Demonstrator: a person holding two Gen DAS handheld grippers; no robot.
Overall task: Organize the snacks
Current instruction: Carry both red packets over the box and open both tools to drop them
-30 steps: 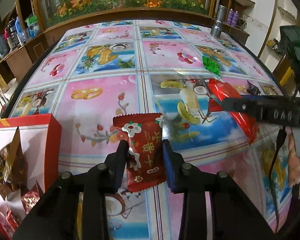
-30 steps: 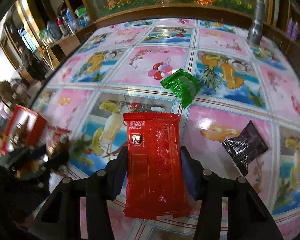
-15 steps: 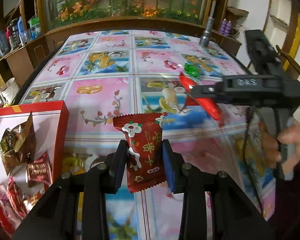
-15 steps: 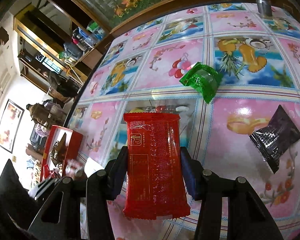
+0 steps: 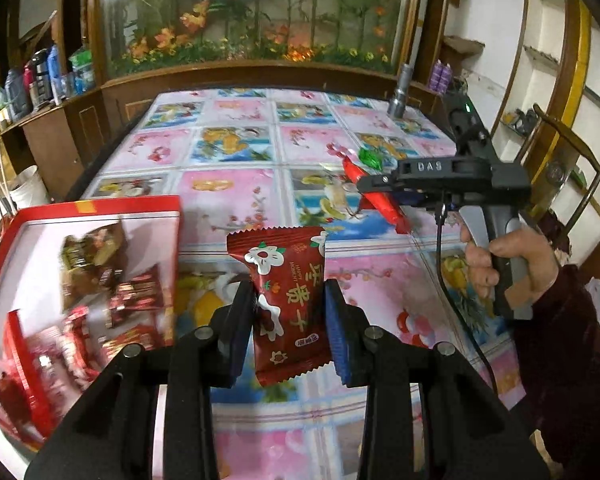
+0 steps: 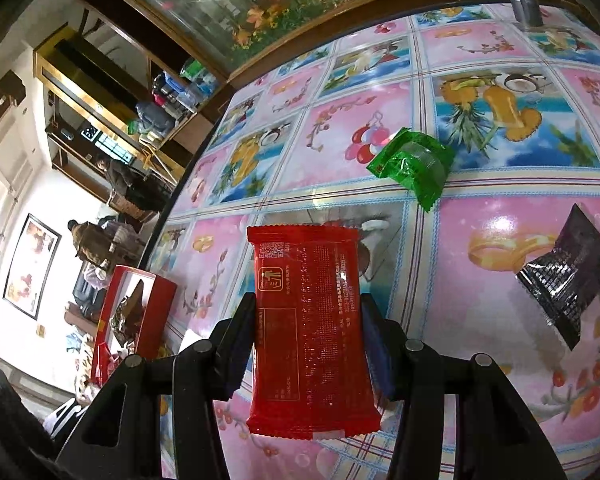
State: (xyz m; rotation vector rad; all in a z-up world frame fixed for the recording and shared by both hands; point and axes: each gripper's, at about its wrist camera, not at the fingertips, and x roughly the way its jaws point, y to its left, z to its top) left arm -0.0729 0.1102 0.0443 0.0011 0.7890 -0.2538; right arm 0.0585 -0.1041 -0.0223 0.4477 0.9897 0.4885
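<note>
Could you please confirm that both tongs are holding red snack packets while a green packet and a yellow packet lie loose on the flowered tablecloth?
Nearly right, but the second loose one is not yellow. The right wrist view shows a dark purple foil packet lying near the crinkly green plastic packet on the flowered tablecloth. Both tongs do hold red snack packets: the left tongs a flower-printed one, the right tongs a plain flat one.

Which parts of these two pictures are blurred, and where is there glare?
Left wrist view: the red box and the snacks inside it are smeared by motion, while the dark red packet stays sharp. Right wrist view: mostly sharp; a bright glare spot lies on the tablecloth near the black packet, and straight edges curve strongly.
</note>
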